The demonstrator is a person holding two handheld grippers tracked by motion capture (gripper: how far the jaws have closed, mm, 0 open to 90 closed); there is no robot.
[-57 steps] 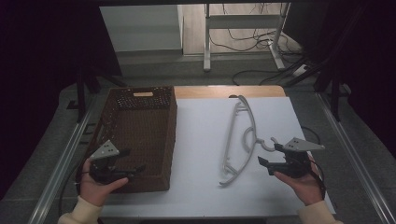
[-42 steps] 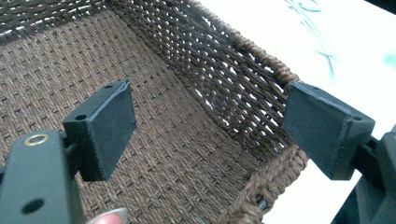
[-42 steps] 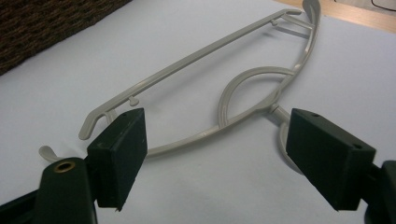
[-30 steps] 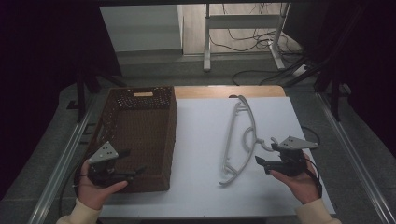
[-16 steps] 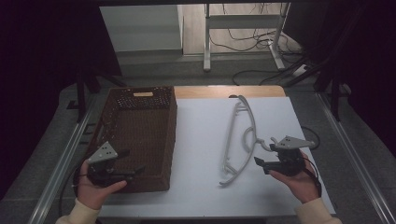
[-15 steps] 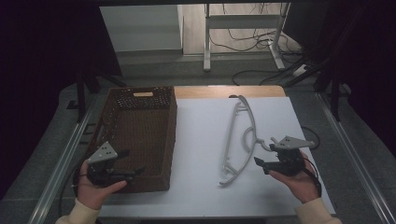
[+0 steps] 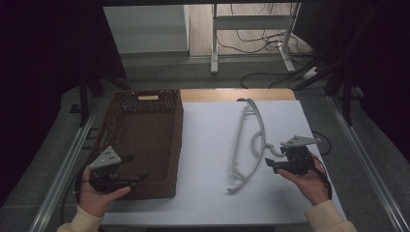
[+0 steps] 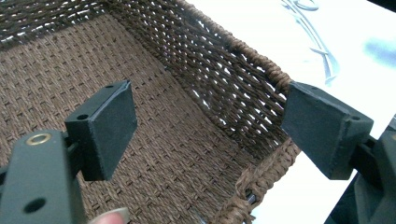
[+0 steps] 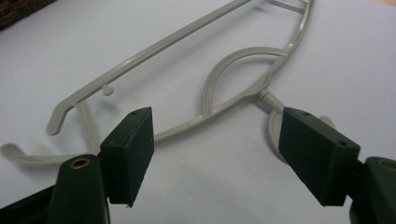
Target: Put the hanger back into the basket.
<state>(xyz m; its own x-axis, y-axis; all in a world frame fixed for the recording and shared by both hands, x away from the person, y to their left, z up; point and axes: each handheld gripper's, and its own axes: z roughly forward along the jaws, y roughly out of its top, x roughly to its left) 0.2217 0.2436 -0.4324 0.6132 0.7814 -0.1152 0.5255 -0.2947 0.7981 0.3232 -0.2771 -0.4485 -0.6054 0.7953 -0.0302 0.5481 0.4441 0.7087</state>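
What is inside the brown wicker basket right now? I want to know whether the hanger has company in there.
The wicker basket shows only its bare woven floor in the high and left gripper views. The left gripper hides its near corner. The hanger lies outside on the white table.

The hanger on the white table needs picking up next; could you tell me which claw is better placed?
Right: the right claw sits open beside the hanger, its hook just ahead. The left claw hovers over the basket.

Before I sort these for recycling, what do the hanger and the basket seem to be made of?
The hanger looks like pale grey moulded plastic with a smooth, slightly glossy finish: thin rounded bars and small moulded pegs. The basket looks like brown woven fibre, perhaps paper cord or seagrass, matte, with a braided rim and open weave in its walls.
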